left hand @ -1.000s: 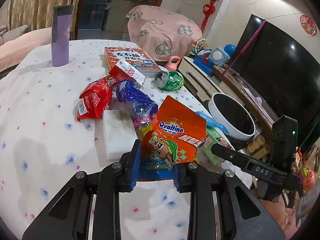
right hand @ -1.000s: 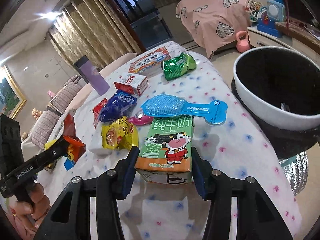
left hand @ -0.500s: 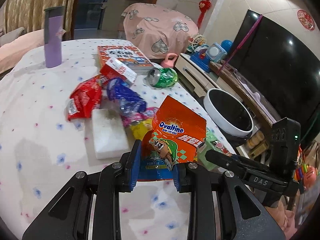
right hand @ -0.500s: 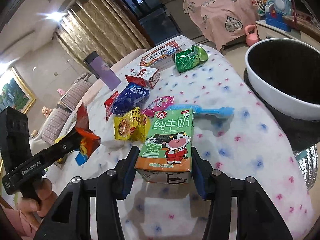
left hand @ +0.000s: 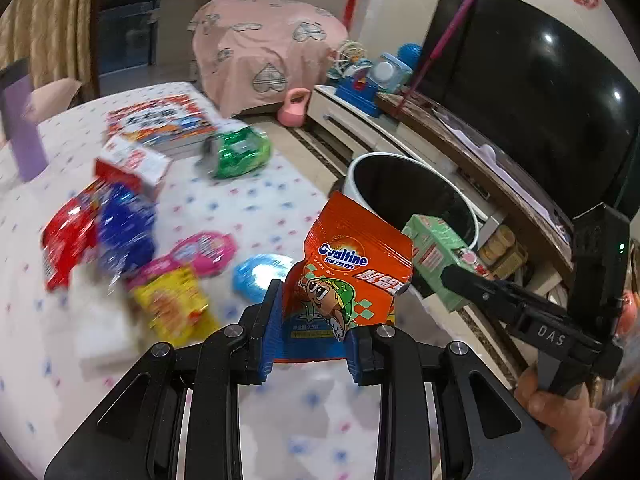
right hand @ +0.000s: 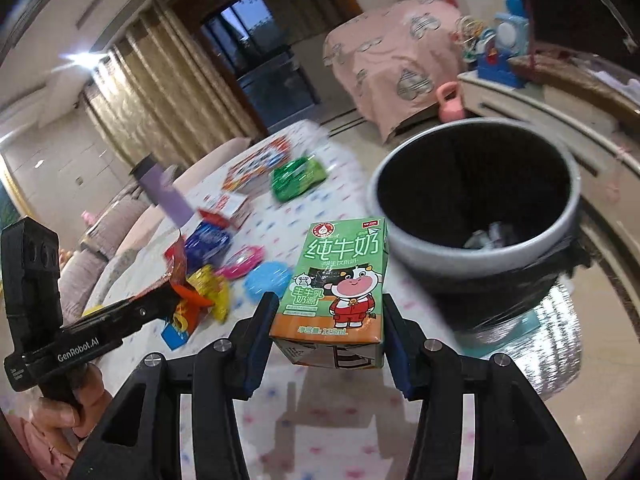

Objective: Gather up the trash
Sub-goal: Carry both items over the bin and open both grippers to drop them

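My left gripper (left hand: pixel 312 340) is shut on an orange Ovaltine packet (left hand: pixel 352 264), held above the table edge. My right gripper (right hand: pixel 328 320) is shut on a green milk carton (right hand: pixel 340 280), raised beside the white-rimmed trash bin (right hand: pixel 472 256). The bin also shows in the left wrist view (left hand: pixel 360 168), with the carton (left hand: pixel 436 256) in front of it. More trash lies on the table: a crushed green can (left hand: pixel 240 152), red (left hand: pixel 68 236), blue (left hand: pixel 124 224), yellow (left hand: pixel 176 308) and pink (left hand: pixel 200 252) wrappers, and a blue blister pack (left hand: pixel 260 276).
A white spotted tablecloth (left hand: pixel 280 200) covers the table. A purple tumbler (left hand: pixel 20 132), a book (left hand: pixel 160 120) and a small red-white box (left hand: pixel 132 164) stand at the far side. A TV (left hand: pixel 520 112) and its low cabinet (left hand: pixel 380 128) lie beyond the bin.
Both grippers have lifted and swung right toward the bin with their loads. The milk carton has come up off the table. The bin is now closer in both views.
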Demonstrator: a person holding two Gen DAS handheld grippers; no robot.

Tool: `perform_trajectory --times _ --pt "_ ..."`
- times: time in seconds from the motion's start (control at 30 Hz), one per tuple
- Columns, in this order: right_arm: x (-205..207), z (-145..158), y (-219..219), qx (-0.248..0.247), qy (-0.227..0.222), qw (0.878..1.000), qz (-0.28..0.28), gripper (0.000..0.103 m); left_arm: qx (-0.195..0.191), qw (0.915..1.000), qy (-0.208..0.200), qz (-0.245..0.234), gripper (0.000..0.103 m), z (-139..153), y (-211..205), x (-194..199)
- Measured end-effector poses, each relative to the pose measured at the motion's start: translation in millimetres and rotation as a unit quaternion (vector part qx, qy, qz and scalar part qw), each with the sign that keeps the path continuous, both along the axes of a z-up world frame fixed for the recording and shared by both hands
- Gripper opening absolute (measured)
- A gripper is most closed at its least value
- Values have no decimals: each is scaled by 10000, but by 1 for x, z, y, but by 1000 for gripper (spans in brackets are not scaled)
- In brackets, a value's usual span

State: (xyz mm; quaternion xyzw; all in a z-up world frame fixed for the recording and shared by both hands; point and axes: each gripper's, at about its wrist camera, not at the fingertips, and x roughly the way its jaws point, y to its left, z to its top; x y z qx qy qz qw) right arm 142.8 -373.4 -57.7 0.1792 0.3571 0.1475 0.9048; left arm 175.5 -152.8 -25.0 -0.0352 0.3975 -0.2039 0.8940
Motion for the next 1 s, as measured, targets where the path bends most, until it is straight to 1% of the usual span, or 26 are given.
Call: perform_trajectory --times 0.13,0.37,0.43,0.57,0.8,1.0 --pt "6 6 -25 -114 -79 9995 -288 51 65 9998 17 -181 26 2 -27 14" --pt "21 14 -57 -308 -186 9978 -560 51 195 9988 -22 -446 26 7 -68 39" --pt "26 15 -63 -355 -196 9973 -614 51 223 9985 38 -508 26 6 -79 47" --pt "38 16 -76 -437 -190 9965 -692 51 268 9980 140 -553 26 3 -94 63" --pt "57 12 -87 -524 -135 9960 -707 51 390 9973 141 -600 26 2 -116 82" --pt "63 8 -93 -580 -90 9956 -725 51 469 9969 239 -581 28 -5 -127 96"
